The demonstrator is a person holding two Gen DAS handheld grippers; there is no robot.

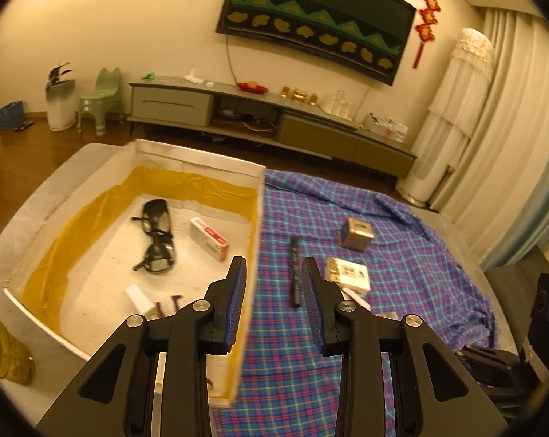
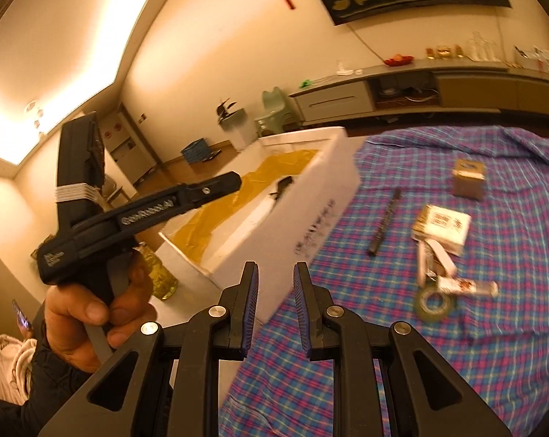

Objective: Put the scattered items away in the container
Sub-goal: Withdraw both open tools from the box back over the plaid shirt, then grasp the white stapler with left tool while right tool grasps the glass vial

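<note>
A white foam box (image 1: pixel 198 160) with a yellow lining holds black glasses (image 1: pixel 157 236), a red-and-white carton (image 1: pixel 209 237) and small items. On the plaid cloth (image 1: pixel 402 255) lie a black pen (image 1: pixel 293 269), a gold cube box (image 1: pixel 356 233) and a white-and-gold box (image 1: pixel 347 273). My left gripper (image 1: pixel 274 269) is open and empty above the box's right wall. My right gripper (image 2: pixel 274 273) is open and empty, near the box (image 2: pixel 311 196); the pen (image 2: pixel 385 222), the cube box (image 2: pixel 469 178), the white-and-gold box (image 2: pixel 442 228), small packets (image 2: pixel 467 286) and a tape roll (image 2: pixel 434 304) lie to its right.
The left gripper's body, held by a hand (image 2: pixel 92 313), shows at the left of the right wrist view. A yellow bottle (image 2: pixel 160 273) stands beside the box. A TV cabinet (image 1: pixel 274 116), a green stool (image 1: pixel 101 100) and curtains (image 1: pixel 511 127) lie beyond the table.
</note>
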